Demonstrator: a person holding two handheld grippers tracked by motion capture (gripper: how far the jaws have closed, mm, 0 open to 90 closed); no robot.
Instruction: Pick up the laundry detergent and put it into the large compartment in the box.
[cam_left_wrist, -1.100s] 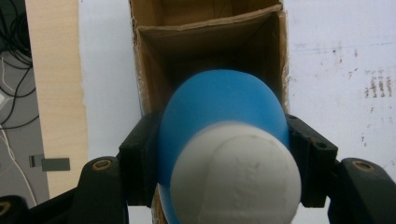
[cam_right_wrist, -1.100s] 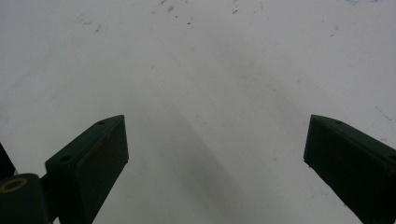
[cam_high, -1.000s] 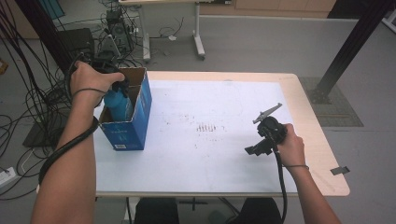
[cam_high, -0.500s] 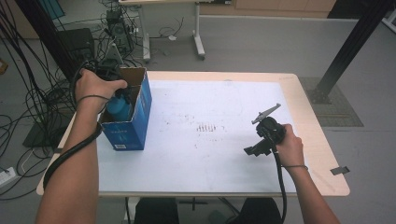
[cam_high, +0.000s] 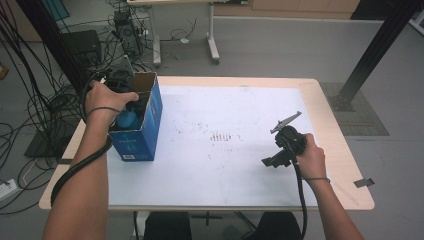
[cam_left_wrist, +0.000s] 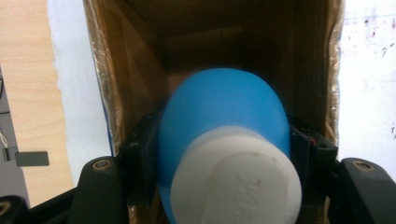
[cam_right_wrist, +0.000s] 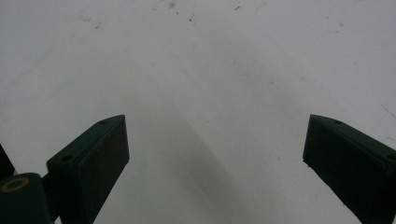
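High view: a person at a white-covered surface (cam_high: 225, 170) lowers a blue bottle (cam_high: 126, 119) into an open blue cardboard box (cam_high: 142, 132) standing near the left edge, the left hand (cam_high: 102, 97) over the box mouth. Seen from the left gripper view, the left gripper (cam_left_wrist: 224, 154) has its black jaws clamped on either side of the bottle's rounded blue body (cam_left_wrist: 224, 116), just behind the white cap (cam_left_wrist: 236, 179), with the brown inner walls of the box (cam_left_wrist: 140, 70) close around it and the bottle well inside the opening. Smooth plastic of this kind is judged light and fairly stiff but slippery, so the grip across the widest part of the body, near the shoulder below the cap, looks the safest hold; the cap itself offers less purchase. At the right side of the surface the right hand (cam_high: 312, 157) rests with the right gripper (cam_high: 280, 152) idle, and the right gripper view shows its jaws spread wide with nothing between them above the bare white sheet (cam_right_wrist: 196, 70).
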